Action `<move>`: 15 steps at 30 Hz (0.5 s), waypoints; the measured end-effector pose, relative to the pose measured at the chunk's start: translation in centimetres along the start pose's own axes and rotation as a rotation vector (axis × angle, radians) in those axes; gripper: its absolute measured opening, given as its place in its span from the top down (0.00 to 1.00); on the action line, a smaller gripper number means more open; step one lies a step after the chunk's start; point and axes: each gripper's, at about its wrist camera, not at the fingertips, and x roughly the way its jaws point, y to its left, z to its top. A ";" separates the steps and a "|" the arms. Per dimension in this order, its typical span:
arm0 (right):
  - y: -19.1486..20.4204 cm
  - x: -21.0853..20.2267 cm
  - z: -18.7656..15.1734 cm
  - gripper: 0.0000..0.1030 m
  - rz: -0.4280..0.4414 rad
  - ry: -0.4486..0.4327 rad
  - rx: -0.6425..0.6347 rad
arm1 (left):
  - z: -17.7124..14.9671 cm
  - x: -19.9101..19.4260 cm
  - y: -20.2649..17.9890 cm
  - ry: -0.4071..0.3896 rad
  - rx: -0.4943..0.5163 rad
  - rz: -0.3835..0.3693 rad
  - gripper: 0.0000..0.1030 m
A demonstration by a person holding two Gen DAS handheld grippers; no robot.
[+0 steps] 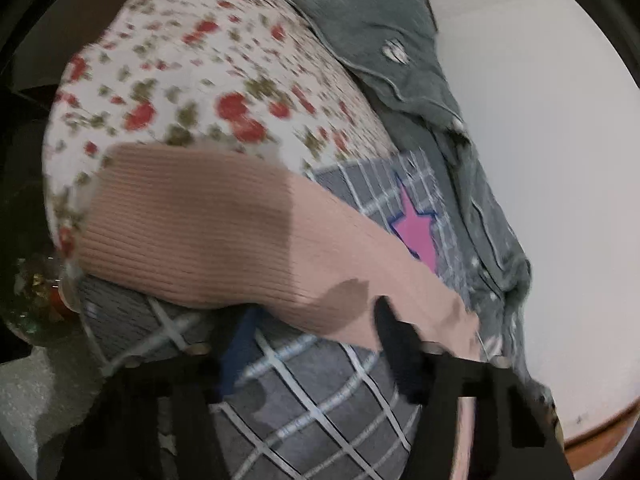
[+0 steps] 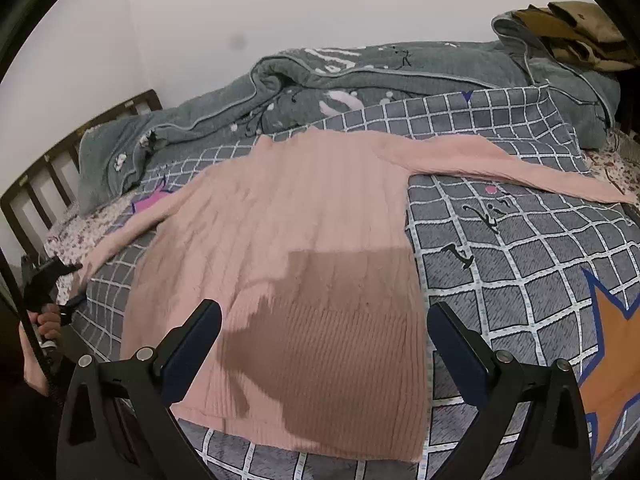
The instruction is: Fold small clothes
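Observation:
A pink ribbed sweater (image 2: 304, 240) lies spread flat on the grey checked blanket (image 2: 520, 264), both sleeves stretched out sideways. My right gripper (image 2: 324, 312) hovers open above the sweater's hem, nothing between its fingers. In the blurred left wrist view one pink sleeve (image 1: 224, 232) runs across, its cuff (image 1: 456, 316) beside the right finger. My left gripper (image 1: 316, 320) has its fingers apart at the sleeve's near edge, with checked blanket showing between them. The right wrist view shows the left gripper (image 2: 60, 276) at the sleeve's far-left end, held by a hand (image 2: 48, 320).
A rumpled grey fleece blanket (image 2: 360, 80) lies along the wall side of the bed. A floral sheet (image 1: 192, 64) covers the mattress beyond the checked blanket. A dark wooden bed frame (image 2: 60, 160) stands at the left, and brown clothes (image 2: 576, 32) are piled at the far right.

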 end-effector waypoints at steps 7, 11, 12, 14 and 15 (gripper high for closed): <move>-1.4 -1.1 0.4 0.02 0.034 -0.045 -0.001 | 0.4 -2.2 -4.0 -0.118 0.200 0.178 0.94; -2.1 -1.2 1.0 0.03 0.046 -0.066 -0.023 | 0.2 -4.1 -10.7 -0.192 0.370 0.179 0.94; -2.3 -1.3 1.0 0.03 0.047 -0.074 -0.025 | 0.0 -4.4 -12.7 -0.202 0.410 0.172 0.95; -2.9 -1.6 1.3 0.03 0.050 -0.089 -0.017 | -0.8 -4.5 -16.4 -0.218 0.484 0.159 0.95; -3.2 -1.7 1.4 0.03 0.054 -0.093 -0.011 | -1.3 -4.2 -18.2 -0.214 0.522 0.143 0.95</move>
